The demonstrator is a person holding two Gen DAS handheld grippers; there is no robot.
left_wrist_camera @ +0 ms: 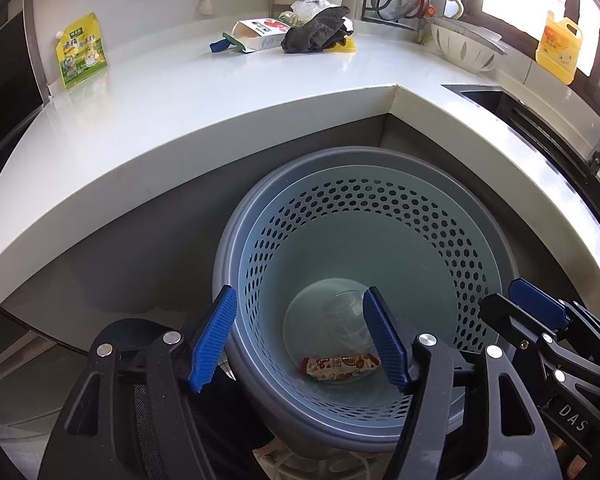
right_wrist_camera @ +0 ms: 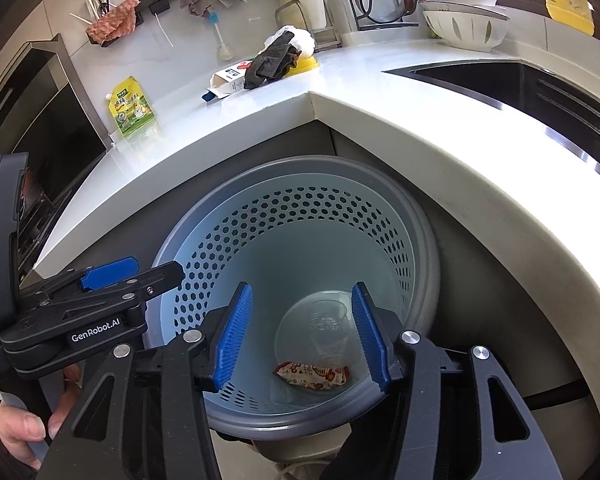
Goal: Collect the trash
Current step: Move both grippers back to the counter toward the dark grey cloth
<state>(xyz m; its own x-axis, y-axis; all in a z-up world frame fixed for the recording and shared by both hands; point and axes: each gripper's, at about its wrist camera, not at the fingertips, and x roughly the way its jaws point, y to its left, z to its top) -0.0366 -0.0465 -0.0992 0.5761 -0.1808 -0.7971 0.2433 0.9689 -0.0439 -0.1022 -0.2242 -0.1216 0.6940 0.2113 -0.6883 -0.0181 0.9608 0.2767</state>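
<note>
From the left wrist, the left gripper hangs over the perforated grey bin with its jaws spread wide and nothing between them. Far below, on the bin's floor, a red-and-white snack wrapper lies beside a clear plastic cup.

From the right wrist, the right gripper is likewise agape and empty above the bin; the wrapper lies at the bottom, below the gap between the jaws. On the white counter a milk carton remains.
</note>
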